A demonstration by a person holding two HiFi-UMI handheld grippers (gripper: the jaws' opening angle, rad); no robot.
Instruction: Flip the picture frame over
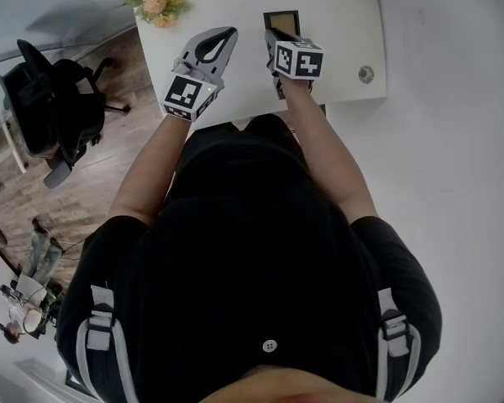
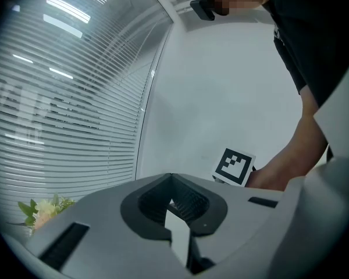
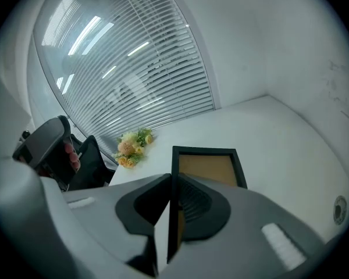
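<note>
Now pinches thin black rim of picture frame (image 3: 208,167) in right gripper (image 3: 172,196), left gripper (image 2: 173,205) closed, empty; seems light, rigid, probably fragile, best held by rim.

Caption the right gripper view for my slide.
Right gripper shut on the black picture frame's edge, its brown backing facing the camera, with a white table and flowers beyond.

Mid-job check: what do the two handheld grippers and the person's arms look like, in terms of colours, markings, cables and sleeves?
The left gripper and right gripper have light grey moulded shells, with black ribbed pads in a dark teardrop recess. Each carries a white cube with black square markers: left cube, right cube. No cables show. The person wears a black short-sleeved top with grey shoulder straps.
</note>
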